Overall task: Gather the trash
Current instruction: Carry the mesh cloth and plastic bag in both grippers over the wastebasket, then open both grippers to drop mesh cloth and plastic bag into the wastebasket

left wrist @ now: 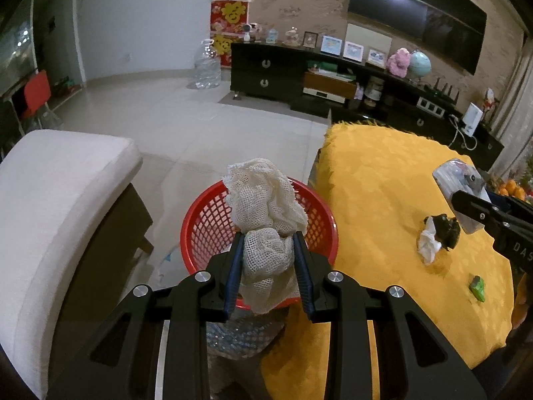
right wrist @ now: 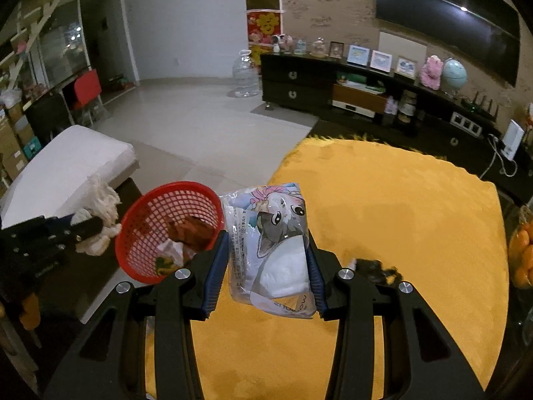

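left gripper (left wrist: 268,243): pinching a bunched cream mesh cloth (left wrist: 263,200) between its blue pads, the loose top flopping up and forward past the fingertips
right gripper (right wrist: 268,250): clamped on a soft clear plastic pack (right wrist: 269,250) printed with a cartoon cat, white folded padding inside; the pack's long axis runs along the fingers, its top sticking out beyond them
key relation: the red basket (left wrist: 200,220) lies right ahead of and below the left gripper, so the cloth already hangs over its mouth; from the right gripper the same basket (right wrist: 140,233) sits off to the left, just beside the pack, so I judge the left hand the nearer to a drop
basket: round, rigid red plastic lattice, open top, tilted toward the right wrist view; brown and pale scraps already lie inside
yellow cover (left wrist: 383,183): fuzzy, plush cloth over the table, basket at its left edge
left on the cover: a dark crumpled lump with a white tissue (left wrist: 436,236) and a small green wrapper (left wrist: 478,288), both well apart from the basket
judgement: cloth is limp and may snag on the rim lattice when released
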Motion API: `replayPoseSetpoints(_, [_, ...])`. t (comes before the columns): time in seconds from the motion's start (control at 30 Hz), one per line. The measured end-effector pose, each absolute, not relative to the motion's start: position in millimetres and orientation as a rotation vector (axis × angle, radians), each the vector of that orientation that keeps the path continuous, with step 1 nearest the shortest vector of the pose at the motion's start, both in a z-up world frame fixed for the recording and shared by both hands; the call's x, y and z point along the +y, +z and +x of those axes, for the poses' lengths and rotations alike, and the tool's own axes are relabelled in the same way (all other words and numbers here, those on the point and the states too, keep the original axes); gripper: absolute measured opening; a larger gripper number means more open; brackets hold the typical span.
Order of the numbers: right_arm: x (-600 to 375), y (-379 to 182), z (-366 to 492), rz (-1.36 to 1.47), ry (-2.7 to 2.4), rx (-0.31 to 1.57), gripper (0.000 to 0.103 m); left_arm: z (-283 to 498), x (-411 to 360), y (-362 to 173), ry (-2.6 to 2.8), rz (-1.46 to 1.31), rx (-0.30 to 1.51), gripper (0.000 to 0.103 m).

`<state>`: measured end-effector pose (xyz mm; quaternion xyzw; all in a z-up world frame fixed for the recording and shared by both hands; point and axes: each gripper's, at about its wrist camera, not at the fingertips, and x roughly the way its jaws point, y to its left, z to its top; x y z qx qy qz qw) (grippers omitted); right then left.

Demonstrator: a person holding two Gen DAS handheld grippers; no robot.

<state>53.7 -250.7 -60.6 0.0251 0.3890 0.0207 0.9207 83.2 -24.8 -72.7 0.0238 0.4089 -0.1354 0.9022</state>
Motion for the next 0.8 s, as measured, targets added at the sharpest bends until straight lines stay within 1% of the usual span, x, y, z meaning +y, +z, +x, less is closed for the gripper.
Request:
replayPoseSetpoints(0.23, [-232,-73,83,0.09,0.108,0.849,0.042,103,-14,-85,-0.255,0.034,0.872,0.028])
replayPoseSetpoints(0.57, [-192,-105,127,0.092,0.181,0.949,0.042,135,-3,-125,-0.215,0.0,0.97,0.028])
replayPoseSetpoints(0.8, [-168,-120,147,0.07,0.228,0.981,0.045,143,0,-135,-0.22,0.002,0.997,0.029])
